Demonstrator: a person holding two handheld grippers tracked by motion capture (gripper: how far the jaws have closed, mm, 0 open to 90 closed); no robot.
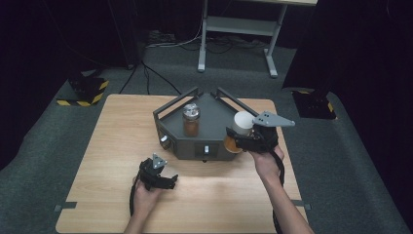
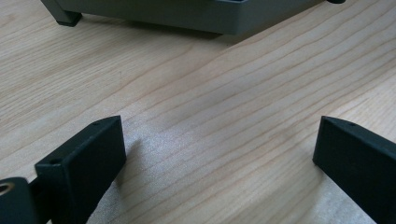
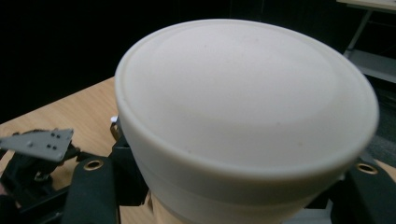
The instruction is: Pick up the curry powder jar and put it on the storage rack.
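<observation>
My right gripper [image 1: 239, 140] is shut on a jar with a white lid [image 1: 242, 122] and an amber body, held tilted over the right front corner of a grey railed tray unit [image 1: 214, 144]. In the right gripper view the white lid [image 3: 243, 93] sits close to the camera, between the black fingers [image 3: 91, 191]. A second amber jar with a silver lid [image 1: 191, 119] stands upright on the tray unit. My left gripper [image 1: 168, 181] rests low over the wooden table [image 1: 107, 146], open; its fingers [image 2: 88, 163] stand wide apart with bare wood between them.
The tray unit's front face carries a knob [image 1: 165, 142] and a small switch [image 1: 206, 149]. Its grey base [image 2: 187, 16] lies just ahead of the left gripper. Beyond the table are dark carpet, cables and a white desk frame [image 1: 238, 29].
</observation>
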